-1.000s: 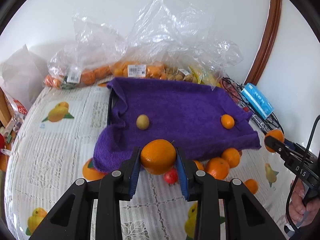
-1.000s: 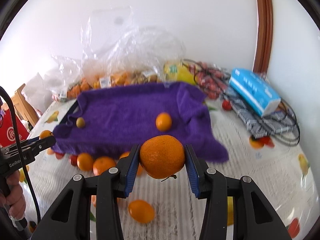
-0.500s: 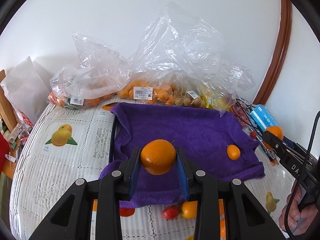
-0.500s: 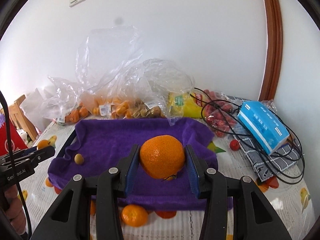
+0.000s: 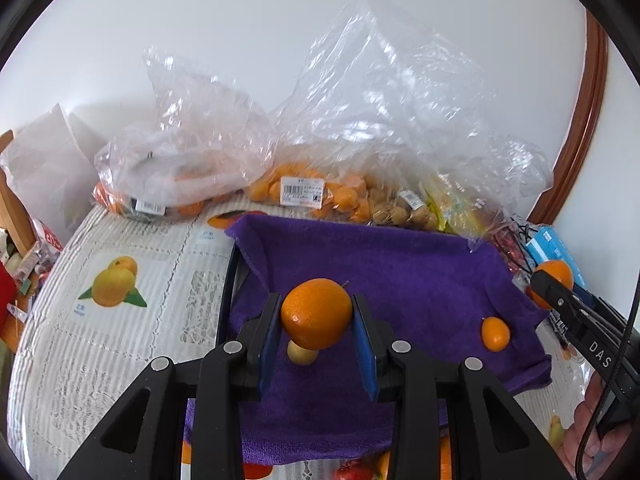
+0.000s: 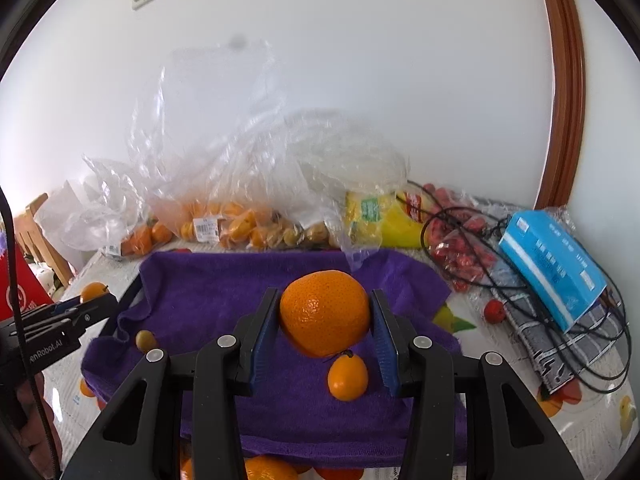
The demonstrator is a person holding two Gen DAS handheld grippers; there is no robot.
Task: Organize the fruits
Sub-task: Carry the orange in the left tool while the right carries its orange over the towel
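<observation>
At the far left of the worktop (image 5: 120, 344), covered by a fruit-print cloth, clear plastic bags (image 5: 188, 168) of oranges lay against the wall. Just right of them a purple towel (image 5: 400, 272) was spread over a dark tray whose rim showed along its left edge.

The left tool (image 5: 316, 320) was clenched on an orange (image 5: 316, 314), held above the near left part of the towel. Directly under that fruit, a small yellowish fruit (image 5: 302, 354) lay on the towel, half hidden.

Further right, the right tool (image 6: 325, 320) gripped a bigger orange (image 6: 324, 312) between its blue pads, above the middle of the towel. A small kumquat (image 6: 347, 376) lay on the towel just below and near that orange; in the left wrist view the same kumquat (image 5: 495, 334) sat near the towel's right edge.

Loose oranges (image 6: 264, 468) rested on the worktop just past the towel's near edge.

To the right of the towel lay a yellow packet (image 6: 376, 220), a bag of red fruit (image 6: 460, 248), black cables (image 6: 560, 344) and a blue tissue pack (image 6: 556, 264) at the far right.
</observation>
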